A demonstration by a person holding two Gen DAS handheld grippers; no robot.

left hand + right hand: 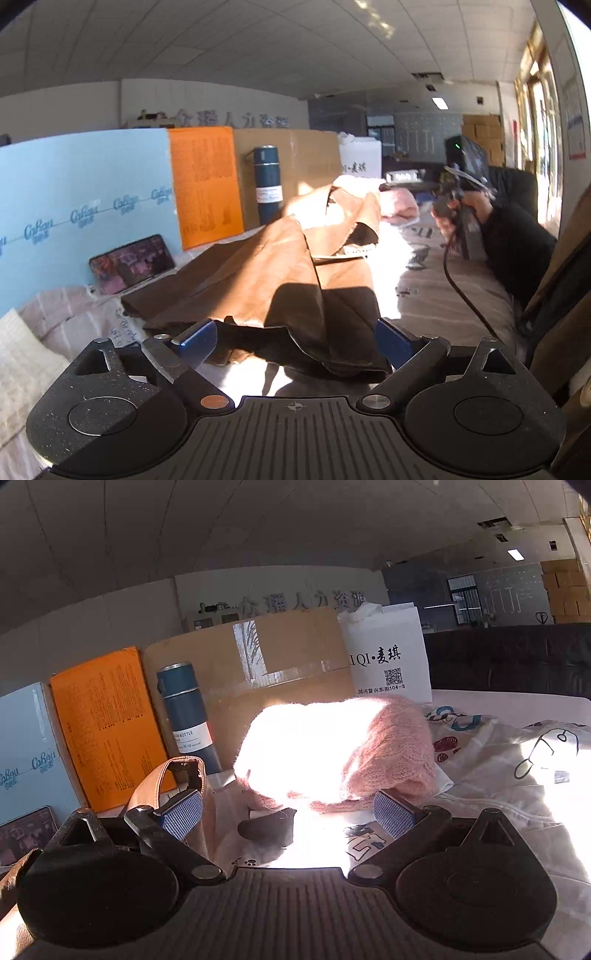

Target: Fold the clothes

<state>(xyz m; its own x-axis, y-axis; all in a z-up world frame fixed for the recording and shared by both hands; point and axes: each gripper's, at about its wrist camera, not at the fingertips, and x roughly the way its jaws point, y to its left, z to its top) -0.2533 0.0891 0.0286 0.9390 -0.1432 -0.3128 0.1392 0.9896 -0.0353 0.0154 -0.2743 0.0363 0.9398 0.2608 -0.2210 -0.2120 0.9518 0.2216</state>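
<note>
A brown garment [266, 273] lies partly folded on the bed, stretching from the left gripper toward the far side. My left gripper [295, 341] is open, its blue pads [197, 338] either side of the garment's near dark edge. In the right wrist view my right gripper [288, 812] is open and empty, facing a pink knitted sweater [369, 746] in bright sun. A brown strap or edge of the garment [162, 779] loops beside its left pad [183, 814]. The right gripper [458, 206] also shows in the left wrist view, held by a hand at the far right.
A dark blue bottle [267, 184], an orange box [205, 184], a light blue box [74, 199], a cardboard box [266, 661] and a white bag [388, 657] line the back. A phone [133, 264] leans at left. A printed white cloth [498, 760] covers the bed at right.
</note>
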